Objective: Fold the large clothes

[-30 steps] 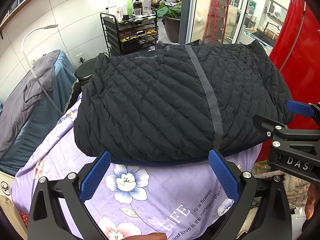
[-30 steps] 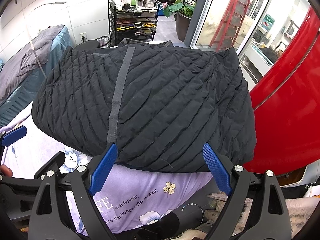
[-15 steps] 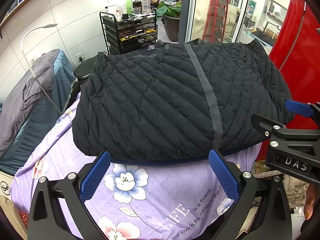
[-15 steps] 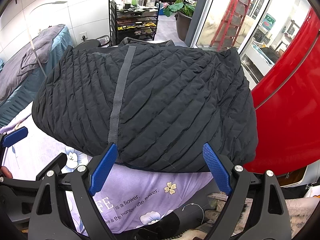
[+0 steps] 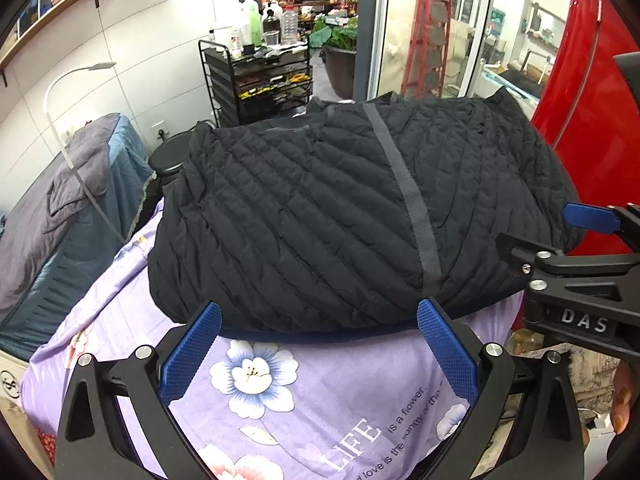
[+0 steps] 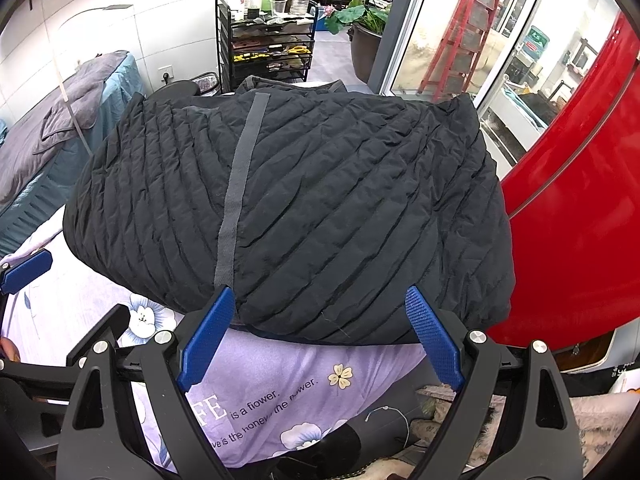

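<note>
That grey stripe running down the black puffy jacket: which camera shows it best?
The right wrist view: the grey stripe runs unbroken from the jacket's far edge to its near hem, close and nearly straight. The left wrist view also shows the whole stripe, but farther off and slanted toward the right.

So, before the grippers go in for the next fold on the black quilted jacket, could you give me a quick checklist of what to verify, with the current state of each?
1. Left gripper open and empty: ok, jaws spread wide.
2. Right gripper open and empty: ok, jaws spread wide.
3. Both grippers lined up at the near hem of the black quilted jacket: ok, fingertips sit at its edge.
4. Jacket fully supported on the purple floral sheet: cannot tell, its far and right edges are not visible underneath.
5. Grey strip lying flat: ok.
6. Clearance from the red cabinet: not ok, the jacket's right edge sits right beside it.
</note>
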Demonstrator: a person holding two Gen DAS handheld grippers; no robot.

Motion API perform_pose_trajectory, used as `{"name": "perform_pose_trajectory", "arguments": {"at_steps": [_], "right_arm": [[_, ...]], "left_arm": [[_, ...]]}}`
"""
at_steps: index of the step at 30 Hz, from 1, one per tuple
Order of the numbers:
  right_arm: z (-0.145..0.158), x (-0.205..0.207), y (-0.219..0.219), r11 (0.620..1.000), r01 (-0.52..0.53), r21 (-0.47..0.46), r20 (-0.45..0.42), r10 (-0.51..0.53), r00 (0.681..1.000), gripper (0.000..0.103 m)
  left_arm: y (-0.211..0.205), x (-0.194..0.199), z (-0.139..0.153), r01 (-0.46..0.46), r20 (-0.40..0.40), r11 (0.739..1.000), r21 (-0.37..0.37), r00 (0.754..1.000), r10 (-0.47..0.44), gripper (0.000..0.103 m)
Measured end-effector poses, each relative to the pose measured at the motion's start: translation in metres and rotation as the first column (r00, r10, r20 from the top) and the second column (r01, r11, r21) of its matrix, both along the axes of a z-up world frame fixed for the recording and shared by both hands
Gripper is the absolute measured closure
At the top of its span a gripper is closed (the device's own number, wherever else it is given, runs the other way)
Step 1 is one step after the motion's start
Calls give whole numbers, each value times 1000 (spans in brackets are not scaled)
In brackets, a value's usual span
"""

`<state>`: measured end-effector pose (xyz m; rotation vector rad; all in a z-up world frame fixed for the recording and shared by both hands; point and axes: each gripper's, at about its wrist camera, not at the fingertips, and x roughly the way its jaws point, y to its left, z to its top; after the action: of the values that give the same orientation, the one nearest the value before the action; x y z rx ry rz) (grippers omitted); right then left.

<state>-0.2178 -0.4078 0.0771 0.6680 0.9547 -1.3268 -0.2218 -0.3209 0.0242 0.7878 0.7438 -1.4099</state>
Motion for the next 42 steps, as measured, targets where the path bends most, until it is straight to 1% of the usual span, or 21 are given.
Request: {"name": "perform_pose_trajectory", "arguments": {"at_steps": [2,4,9,18,42], "right_arm": [[0,0,0,1000,1,1,4,-1,1000,17],[0,-1,0,1000,0,1,2,0,1000,17],[0,-1,0,1000,0,2,3,0,1000,17],[0,-1,0,1000,-7,3,3,7,1000,17],[1,2,-1,1000,-12,3,2,12,1000,17]], "left_arm": [[-2,0,0,-6,8,1000,9,1000,6,6],[-1,1,1,-6,13,1000,3,1000,6,6],[-1,2,2,-8,4,1000,5,1000,7,6],[-1,1,3,-7,12,1000,-1,1000,7,6],[-1,1,1,-6,18,1000,13,1000,5,6]]}}
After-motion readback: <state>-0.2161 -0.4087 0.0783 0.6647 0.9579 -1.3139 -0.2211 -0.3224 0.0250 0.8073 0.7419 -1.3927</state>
